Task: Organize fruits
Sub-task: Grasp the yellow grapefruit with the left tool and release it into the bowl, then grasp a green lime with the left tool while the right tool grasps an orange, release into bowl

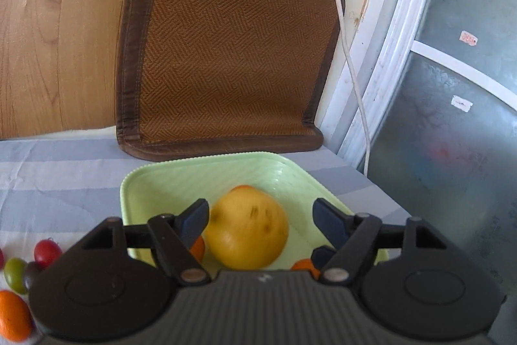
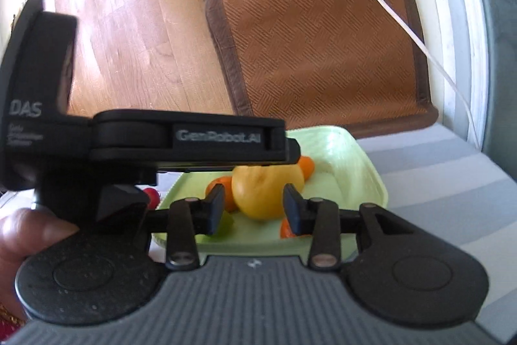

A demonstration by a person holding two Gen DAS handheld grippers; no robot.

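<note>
Grey-striped cloth covered our counter, with a brown woven mat leaning behind. We found the big yellow fruit lying in the pale green plastic tray among small oranges. Our left gripper and right gripper both hung released, pads clear of it.

Apple sits in the tray with small oranges around it, mat standing behind, and loose little tomatoes on the bench off to the tray's left.

Tray partly behind left tool
</note>
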